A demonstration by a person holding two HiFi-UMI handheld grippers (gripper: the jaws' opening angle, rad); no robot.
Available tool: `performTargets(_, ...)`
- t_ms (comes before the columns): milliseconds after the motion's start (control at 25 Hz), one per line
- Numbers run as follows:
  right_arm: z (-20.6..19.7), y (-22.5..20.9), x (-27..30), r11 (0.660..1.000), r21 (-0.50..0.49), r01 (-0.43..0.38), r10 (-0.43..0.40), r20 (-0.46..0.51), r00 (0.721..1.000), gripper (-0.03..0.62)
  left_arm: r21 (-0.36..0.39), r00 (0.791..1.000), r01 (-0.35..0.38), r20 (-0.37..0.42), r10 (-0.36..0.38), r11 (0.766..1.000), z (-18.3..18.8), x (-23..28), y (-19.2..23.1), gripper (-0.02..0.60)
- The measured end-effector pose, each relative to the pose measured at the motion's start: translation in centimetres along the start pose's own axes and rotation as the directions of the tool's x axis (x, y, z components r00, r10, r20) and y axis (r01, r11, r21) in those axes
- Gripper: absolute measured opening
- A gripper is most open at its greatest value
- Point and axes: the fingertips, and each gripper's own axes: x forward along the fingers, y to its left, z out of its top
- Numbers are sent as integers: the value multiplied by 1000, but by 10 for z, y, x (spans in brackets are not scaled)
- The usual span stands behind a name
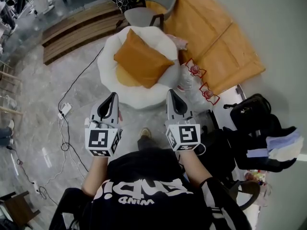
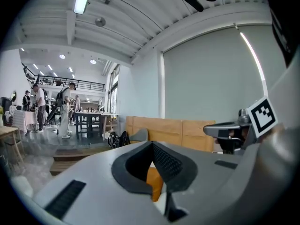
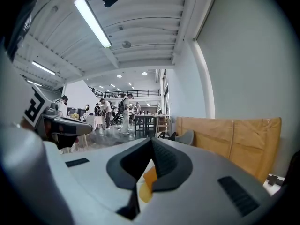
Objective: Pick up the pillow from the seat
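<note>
An orange square pillow (image 1: 143, 58) lies tilted on a round white puffy seat (image 1: 111, 56) in the head view. My left gripper (image 1: 113, 96) is shut and empty, its tips just short of the seat's near left edge. My right gripper (image 1: 171, 92) is shut and empty too, close to the seat's near right edge. Both point level toward the seat. Through the closed tips in the left gripper view a sliver of the orange pillow (image 2: 154, 184) shows, and in the right gripper view another sliver of the pillow (image 3: 147, 181).
Behind the seat stand a grey chair (image 1: 152, 9) and a wooden panel wall (image 1: 211, 37). Water bottles in plastic wrap (image 1: 194, 80) lie to the seat's right. Black bags (image 1: 254, 123) sit at right. Cables and a power strip (image 1: 64, 110) lie on the floor at left.
</note>
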Motion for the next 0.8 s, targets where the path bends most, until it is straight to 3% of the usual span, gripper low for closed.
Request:
performTargets(560, 2, -56, 88, 999, 11, -36, 36, -12, 999, 20, -25, 997, -60, 37, 61, 998, 31, 101, 26, 9)
performTargets(800, -2, -67, 111, 1000, 24, 2, -2, -15, 1000, 20, -22, 999, -36, 25, 36, 999, 31, 127, 42, 9)
